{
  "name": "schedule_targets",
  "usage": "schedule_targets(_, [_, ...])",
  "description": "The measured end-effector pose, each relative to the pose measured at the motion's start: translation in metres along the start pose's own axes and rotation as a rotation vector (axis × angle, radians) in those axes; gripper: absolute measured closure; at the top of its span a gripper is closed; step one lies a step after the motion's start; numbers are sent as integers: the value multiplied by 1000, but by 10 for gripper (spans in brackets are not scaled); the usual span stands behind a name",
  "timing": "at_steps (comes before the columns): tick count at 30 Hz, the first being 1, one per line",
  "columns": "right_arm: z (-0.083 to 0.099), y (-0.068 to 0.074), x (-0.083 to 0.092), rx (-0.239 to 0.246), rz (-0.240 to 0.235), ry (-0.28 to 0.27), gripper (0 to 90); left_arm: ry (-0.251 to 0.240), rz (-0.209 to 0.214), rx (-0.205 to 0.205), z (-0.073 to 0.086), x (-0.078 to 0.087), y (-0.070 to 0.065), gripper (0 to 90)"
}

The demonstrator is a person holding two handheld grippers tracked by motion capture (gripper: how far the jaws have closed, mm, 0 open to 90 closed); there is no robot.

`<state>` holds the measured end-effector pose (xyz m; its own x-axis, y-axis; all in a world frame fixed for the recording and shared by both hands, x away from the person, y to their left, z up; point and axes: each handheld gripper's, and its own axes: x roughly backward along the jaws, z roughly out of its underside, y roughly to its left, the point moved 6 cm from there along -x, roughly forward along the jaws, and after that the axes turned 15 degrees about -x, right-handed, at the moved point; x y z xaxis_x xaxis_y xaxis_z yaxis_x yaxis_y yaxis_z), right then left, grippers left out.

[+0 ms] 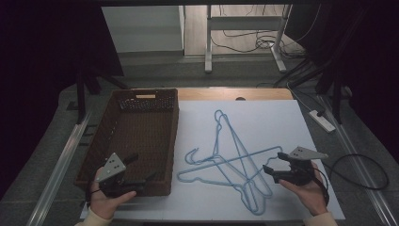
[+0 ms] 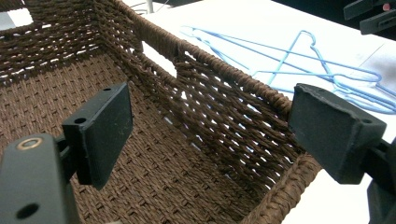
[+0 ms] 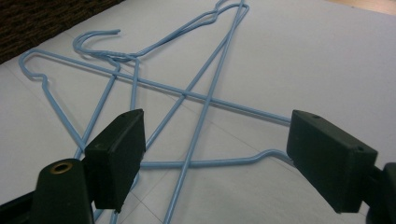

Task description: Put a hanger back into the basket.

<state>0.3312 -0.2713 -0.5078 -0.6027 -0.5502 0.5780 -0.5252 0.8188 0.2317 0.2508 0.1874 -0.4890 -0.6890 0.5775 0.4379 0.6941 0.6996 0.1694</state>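
Right gripper: jaws wide apart, nothing between the pads, aimed at the blue wire hangers lying just ahead of it on the white sheet. Left gripper: jaws likewise apart and empty, poised over the near end of the brown wicker basket, the hangers off to its far side. Judgement: the hangers are light, thin, springy and crossed over one another, likely to snag and slip. Best purchase appears to be a straight bar directly before the right jaws.

There are two blue wire hangers, lying crossed, and one brown woven basket.
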Motion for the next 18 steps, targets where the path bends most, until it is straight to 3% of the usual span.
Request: schedule_targets(18, [0, 0, -7, 16, 22, 40, 215, 1, 31, -3, -1, -2, 0, 152])
